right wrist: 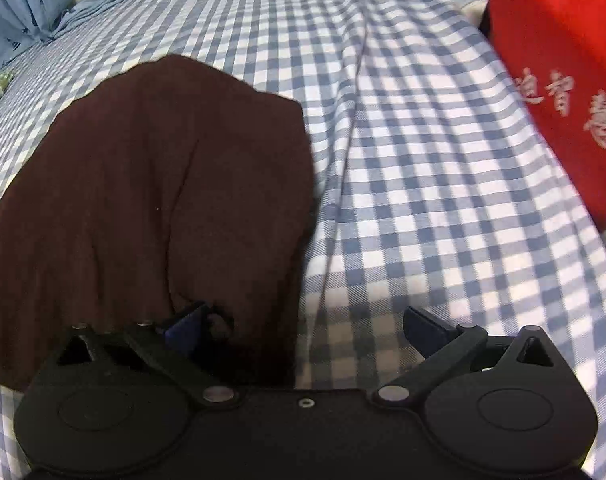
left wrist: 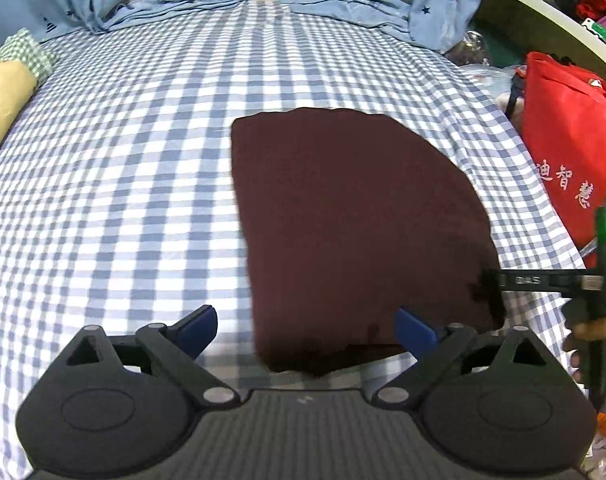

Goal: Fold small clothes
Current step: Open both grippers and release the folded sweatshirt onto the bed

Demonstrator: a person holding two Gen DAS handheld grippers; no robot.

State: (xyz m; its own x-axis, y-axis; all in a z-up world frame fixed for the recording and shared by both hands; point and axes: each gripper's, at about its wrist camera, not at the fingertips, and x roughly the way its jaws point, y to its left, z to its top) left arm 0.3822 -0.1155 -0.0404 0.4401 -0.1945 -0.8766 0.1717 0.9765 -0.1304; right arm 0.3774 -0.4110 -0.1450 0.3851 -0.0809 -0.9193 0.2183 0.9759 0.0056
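Observation:
A dark maroon garment (left wrist: 351, 232) lies folded flat on the blue-and-white checked bedsheet (left wrist: 123, 168). My left gripper (left wrist: 307, 330) hovers over the garment's near left corner, jaws wide apart, nothing between the blue pads. The right gripper's body shows at the right edge of the left wrist view, at the garment's right side. In the right wrist view the same garment (right wrist: 151, 200) fills the left half, with soft creases. My right gripper (right wrist: 307, 330) stands open over its near right edge; the left fingertip (right wrist: 187, 326) is over the cloth, the right one over the sheet (right wrist: 443, 200).
A red bag (left wrist: 571, 148) with white characters stands along the bed's right edge, also close in the right wrist view (right wrist: 563, 60). Light blue cloth (left wrist: 191, 0) is bunched at the bed's far end. A yellow pillow (left wrist: 3, 100) lies at the left. Assorted clutter sits beyond the right side.

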